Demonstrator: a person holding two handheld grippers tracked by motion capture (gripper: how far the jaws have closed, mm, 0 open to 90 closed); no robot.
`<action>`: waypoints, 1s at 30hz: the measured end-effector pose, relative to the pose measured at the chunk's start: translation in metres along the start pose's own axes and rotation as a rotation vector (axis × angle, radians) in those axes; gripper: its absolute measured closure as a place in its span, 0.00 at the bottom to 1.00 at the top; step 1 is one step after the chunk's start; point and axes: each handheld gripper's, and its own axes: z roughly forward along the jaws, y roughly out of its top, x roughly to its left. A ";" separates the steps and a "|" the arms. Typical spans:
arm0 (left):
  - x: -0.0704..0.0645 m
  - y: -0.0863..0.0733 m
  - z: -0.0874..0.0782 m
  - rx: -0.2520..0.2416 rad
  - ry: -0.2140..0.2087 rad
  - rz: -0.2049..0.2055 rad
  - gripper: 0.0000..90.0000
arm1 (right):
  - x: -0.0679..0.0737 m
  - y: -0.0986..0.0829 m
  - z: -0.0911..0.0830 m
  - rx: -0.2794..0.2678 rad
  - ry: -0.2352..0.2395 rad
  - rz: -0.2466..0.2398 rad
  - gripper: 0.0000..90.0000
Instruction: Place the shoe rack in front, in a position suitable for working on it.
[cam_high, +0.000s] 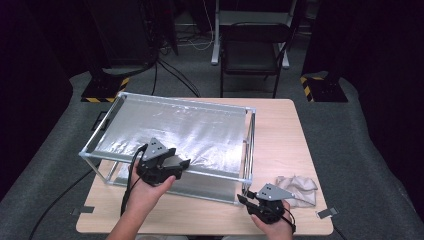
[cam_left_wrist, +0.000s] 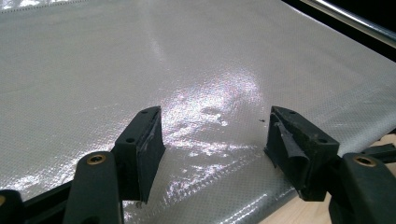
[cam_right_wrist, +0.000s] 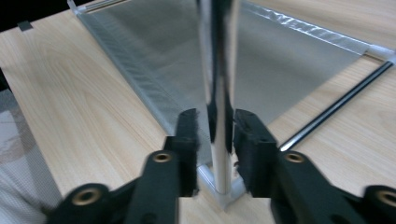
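Right claw around the rack's corner post, left claw open over the sheet.

Your right gripper (cam_right_wrist: 215, 135) sits low centre of its view, jaws either side of the frame's upright post (cam_right_wrist: 218, 93), small gaps showing, so not clamped. Your left gripper (cam_left_wrist: 215, 140) hovers jaws wide apart over the shiny sheet (cam_left_wrist: 187, 60). In the high view the frame (cam_high: 248, 145) fills mid-table; a crumpled cloth (cam_high: 300, 189) lies lower right.

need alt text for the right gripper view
The right claw straddles an upright metal post at a corner of a silver-sheeted frame, jaws close on either side but not visibly clamped. Pale wooden table lies beneath.
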 end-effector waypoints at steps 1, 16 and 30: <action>0.000 0.000 0.000 -0.003 -0.003 0.000 0.40 | -0.001 0.000 -0.004 -0.005 0.008 0.007 0.75; -0.007 0.003 0.001 0.020 -0.033 0.008 0.46 | -0.061 -0.021 -0.057 0.008 -0.276 0.123 0.58; -0.008 0.001 0.003 -0.002 -0.037 0.006 0.47 | -0.109 -0.059 -0.044 0.135 -0.464 0.255 0.36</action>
